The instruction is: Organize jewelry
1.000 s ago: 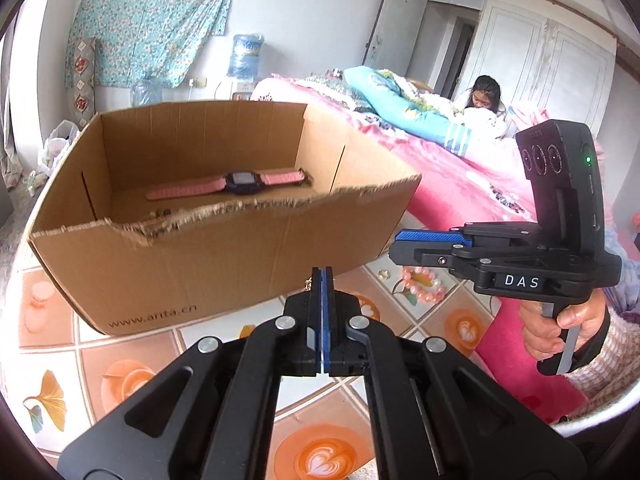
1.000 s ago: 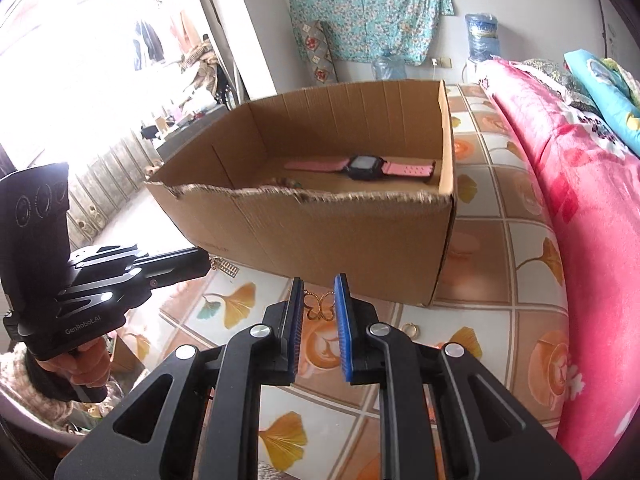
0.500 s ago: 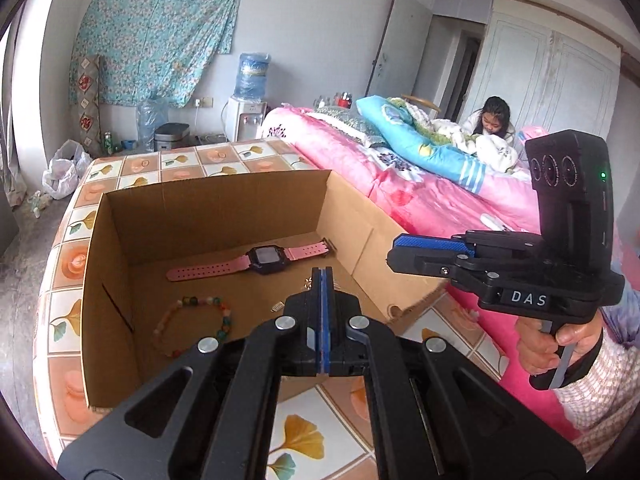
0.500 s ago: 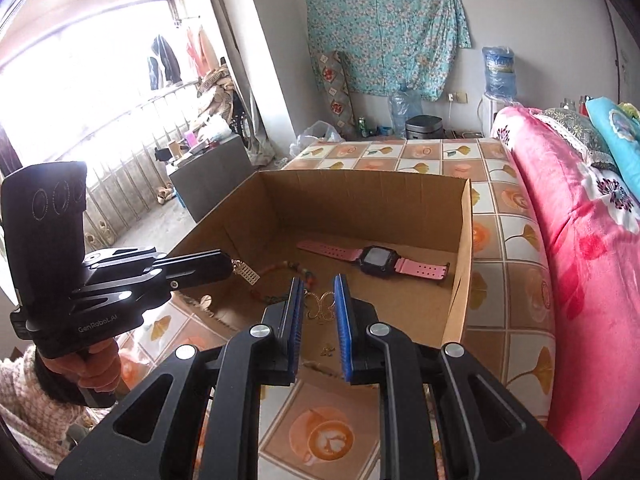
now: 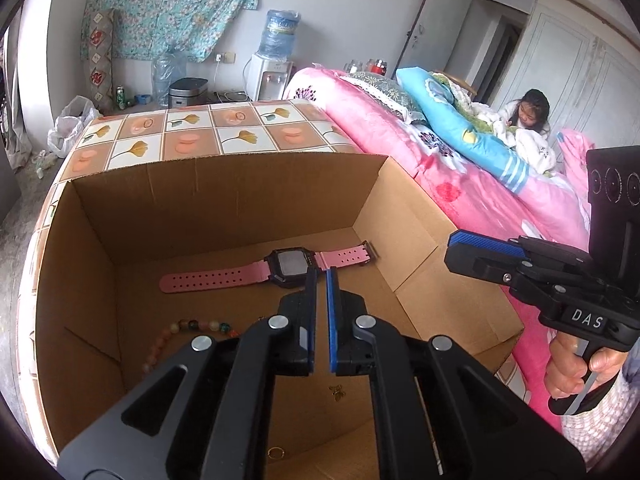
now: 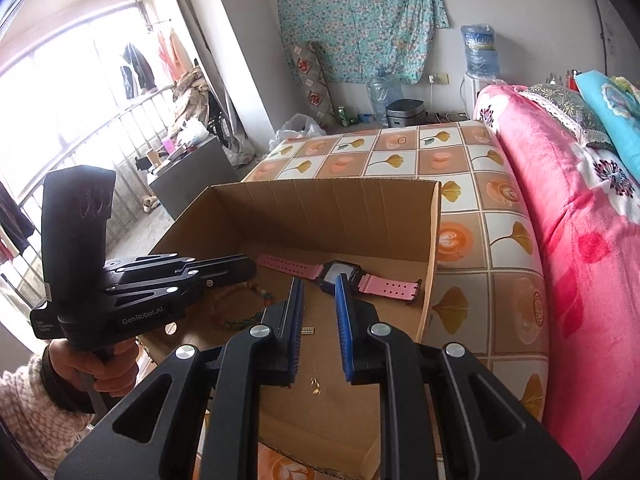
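Jewelry lies loose on the floor of the open cardboard box (image 5: 224,196), which serves as the reference point for all positions below. Pink-strapped watch (image 5: 288,266): flat on the box floor near the far wall, strap extended to both sides. Bead bracelet (image 5: 188,332): on the box floor toward the left wall, partly hidden behind the left gripper's body. Butterfly charm (image 5: 338,392): on the box floor nearer the front wall, apart from the watch. Thin gold ring (image 5: 276,453): on the box floor close to the front wall. Small gold link piece (image 6: 307,331): on the box floor between the bracelet and the watch. Left gripper (image 5: 321,276): positioned above the box interior and angled downward; its jaws are opening, a narrow gap shows between the blue pads, and nothing is between them. Right gripper (image 6: 319,284): also above the box interior, toward the right wall, angled downward; its jaws stand parted with nothing between them. Each tool is carried by a hand in a knitted sleeve, outside the box's front wall. The box rests on a tile-patterned surface (image 6: 460,196) beside a pink bed cover (image 6: 580,240).
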`<state>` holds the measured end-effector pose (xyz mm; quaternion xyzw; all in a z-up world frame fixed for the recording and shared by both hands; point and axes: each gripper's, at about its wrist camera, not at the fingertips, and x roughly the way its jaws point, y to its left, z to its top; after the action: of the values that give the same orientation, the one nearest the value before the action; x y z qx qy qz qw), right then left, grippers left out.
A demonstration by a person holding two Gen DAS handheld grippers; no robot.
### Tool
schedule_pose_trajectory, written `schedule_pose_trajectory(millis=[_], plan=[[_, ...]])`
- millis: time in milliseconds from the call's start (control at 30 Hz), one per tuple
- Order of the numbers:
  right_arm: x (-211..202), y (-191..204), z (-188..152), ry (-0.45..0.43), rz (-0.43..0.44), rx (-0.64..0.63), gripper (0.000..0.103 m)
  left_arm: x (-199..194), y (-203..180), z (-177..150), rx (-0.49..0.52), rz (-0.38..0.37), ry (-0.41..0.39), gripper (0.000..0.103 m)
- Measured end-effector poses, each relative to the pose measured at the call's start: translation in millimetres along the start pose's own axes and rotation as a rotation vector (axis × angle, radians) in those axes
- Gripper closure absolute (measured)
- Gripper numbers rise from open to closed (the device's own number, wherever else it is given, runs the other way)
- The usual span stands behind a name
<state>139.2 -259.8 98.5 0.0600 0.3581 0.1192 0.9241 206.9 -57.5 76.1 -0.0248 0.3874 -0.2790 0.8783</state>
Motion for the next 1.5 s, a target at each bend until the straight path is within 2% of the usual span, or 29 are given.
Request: schedule_pose_trajectory(millis=[233,400,500,567,700,833,900,967,1033,1133,1233,1333,1500], plan=[[-31,-6,2,-0.074,0.007,0.021,0.086,-25,-4,-2,-0.011,-0.01,-0.061,0.096],[-65,-6,-7,-0.139,-0.002,0.027,0.083,-64,-16,-17,0.02,-0.024,-0.143,0.08],[-85,-8,-21,-0.162,-0.005,0.049,0.08,-88,-25,-37,0.036,-0.019,-0.165,0.065],[-95,-8,-35,-0.152,-0.013,0.055,0.08,-103,-32,-53,0.06,-0.001,-0.16,0.049],[-100,-9,-69,-0.09,-0.058,0.06,0.08,-117,-43,-90,0.128,0.045,-0.108,0.036],[-77,-12,-104,0.042,-0.056,0.094,0.08,-106,-45,-122,0.104,0.036,0.003,0.026],[-58,-8,-116,0.117,-0.071,0.08,0.08,-90,-47,-136,0.099,0.08,0.078,0.026],[-39,-3,-123,0.174,-0.13,0.044,0.08,-75,-48,-149,0.113,0.149,0.132,0.026],[-23,-2,-127,0.219,-0.171,0.01,0.08,-64,-49,-158,0.127,0.2,0.16,0.026],[-6,-3,-127,0.261,-0.193,-0.013,0.08,-51,-50,-167,0.133,0.235,0.209,0.026],[5,-4,-126,0.293,-0.211,-0.025,0.081,-43,-50,-174,0.155,0.277,0.235,0.026],[12,-3,-128,0.318,-0.221,-0.034,0.088,-42,-51,-178,0.156,0.276,0.242,0.025],[16,-2,-132,0.325,-0.205,-0.02,0.091,-41,-50,-182,0.173,0.295,0.247,0.024]])
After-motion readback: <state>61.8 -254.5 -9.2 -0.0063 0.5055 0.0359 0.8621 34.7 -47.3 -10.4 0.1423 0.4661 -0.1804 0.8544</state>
